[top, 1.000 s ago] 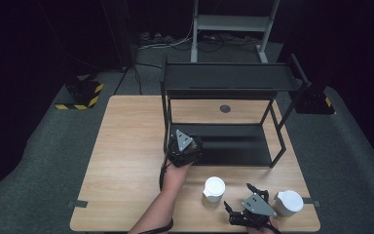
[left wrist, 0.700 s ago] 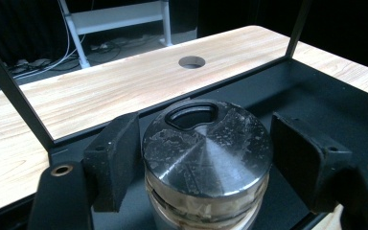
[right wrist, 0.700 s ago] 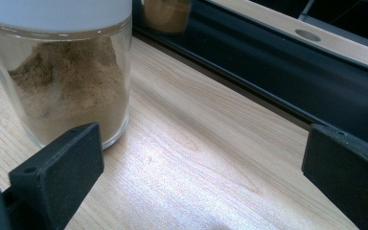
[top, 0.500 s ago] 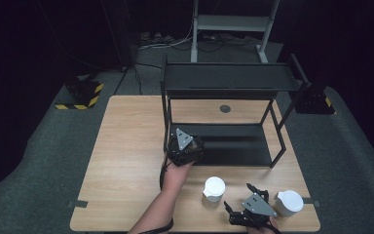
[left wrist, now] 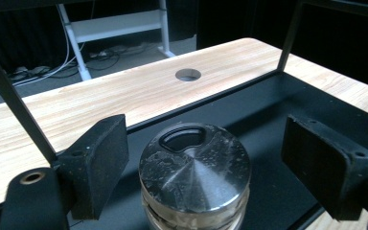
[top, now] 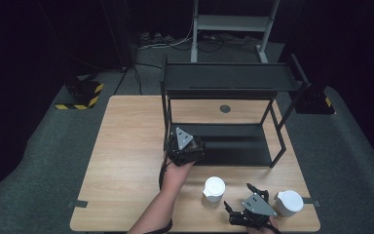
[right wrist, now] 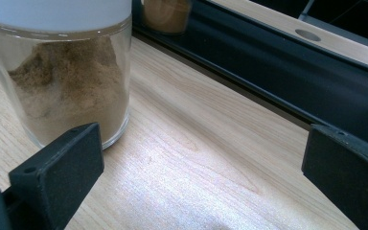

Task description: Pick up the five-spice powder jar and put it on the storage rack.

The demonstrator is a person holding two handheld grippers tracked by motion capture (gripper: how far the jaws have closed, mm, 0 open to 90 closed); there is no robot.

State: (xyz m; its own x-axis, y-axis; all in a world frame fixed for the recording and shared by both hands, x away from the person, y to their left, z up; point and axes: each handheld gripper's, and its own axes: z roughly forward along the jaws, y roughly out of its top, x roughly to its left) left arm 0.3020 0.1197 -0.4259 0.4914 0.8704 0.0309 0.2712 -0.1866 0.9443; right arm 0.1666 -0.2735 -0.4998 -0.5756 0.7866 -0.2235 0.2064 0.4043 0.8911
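Standing spread on both sides of a small glass jar with a shiny metal shaker lid [left wrist: 194, 177], the left gripper [left wrist: 220, 165] has just been opening its jaws; the pads no longer press on the jar, which stands upright between them on the lower shelf of the black metal rack [left wrist: 287, 120]. So this jar seems already placed. The right gripper [right wrist: 199, 179] rests low near the front edge of the light wooden table [top: 126, 161], its jaws wide apart with nothing between them, just beside a white-lidded glass jar of brown powder [right wrist: 60, 72]. Another white-lidded jar [top: 288, 202] stands at its other side. These two probably wait for the shelf.
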